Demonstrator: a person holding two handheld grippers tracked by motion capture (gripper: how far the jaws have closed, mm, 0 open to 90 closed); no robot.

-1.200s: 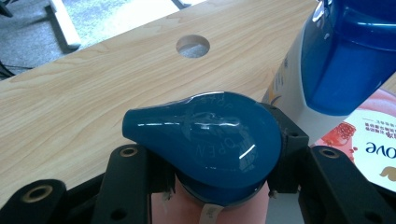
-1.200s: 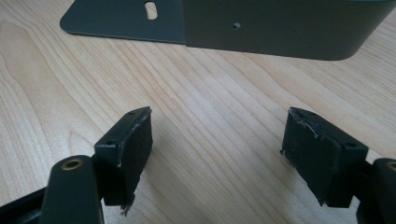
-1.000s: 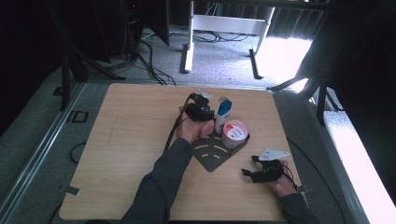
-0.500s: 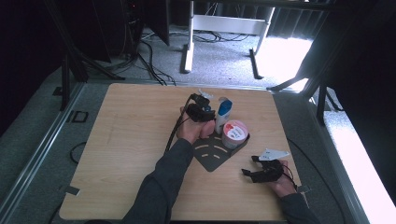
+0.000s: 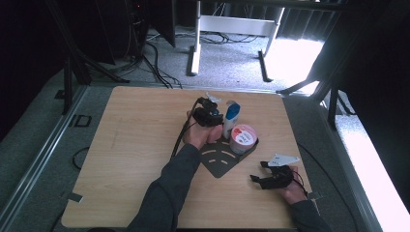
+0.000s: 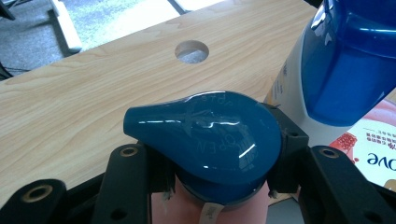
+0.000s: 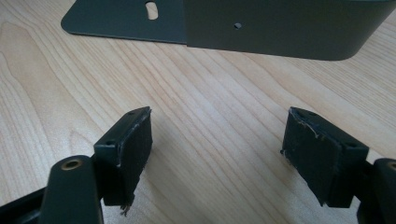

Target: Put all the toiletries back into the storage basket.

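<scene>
Where the high view looks down on it, the wooden table (image 5: 145, 145) fills the middle, its top pale and wood-grained; the left gripper view picks out a round hole (image 6: 192, 51) cut through it. At the table's centre, reaching toward 4 o'clock, lies a dark metal rack plate (image 5: 220, 162) with curved slots.

On the plate's 2 o'clock side stands a white and pink tub (image 5: 242, 137); in the left gripper view its lid reads "ove", first letter cut off, probably Dove. Touching the tub at its 10 o'clock stands a white bottle with a blue cap (image 5: 230, 118).

The left hand (image 5: 199, 135) sits at 9 o'clock of that bottle and carries the left gripper (image 5: 209, 117). Its jaws are closed on a second bottle's dark blue flip cap (image 6: 205, 133), pads pressing both sides. Embossed on the cap: "OPEN", and fainter letters near the far edge that look like "STOP". Below the cap a pink body shows between the jaws. This gripped bottle stands just beside the white bottle, at the plate's 12 o'clock edge.

The right gripper (image 5: 271, 176) rests at the table's 4 o'clock, well apart from the bottles, jaws standing wide with bare wood between them. Its pads (image 7: 135, 140) look worn at the edges.
</scene>
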